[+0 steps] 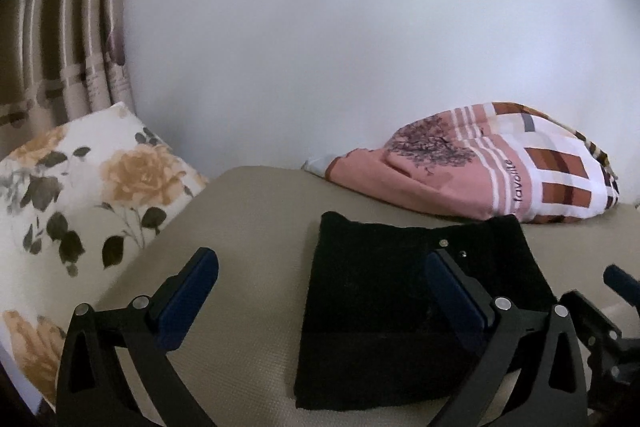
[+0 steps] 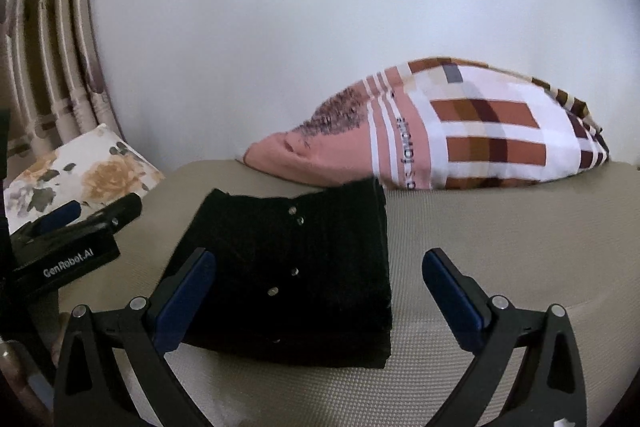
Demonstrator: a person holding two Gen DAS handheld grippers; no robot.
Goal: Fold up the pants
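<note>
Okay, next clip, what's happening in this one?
A person is folding pants with two grippers. The black pants already lie folded into a compact rectangle on the beige bed surface. Both the left hand-held gripper and the right hand-held gripper are open and hold nothing. A floral pillow and a checked pillow sit behind.

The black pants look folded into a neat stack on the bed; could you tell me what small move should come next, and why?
Probably just draw both grippers back. The pants already lie as a compact square stack on the beige bed, and the left gripper and right gripper are both open, holding nothing. At most, press the top layer flat first.
</note>
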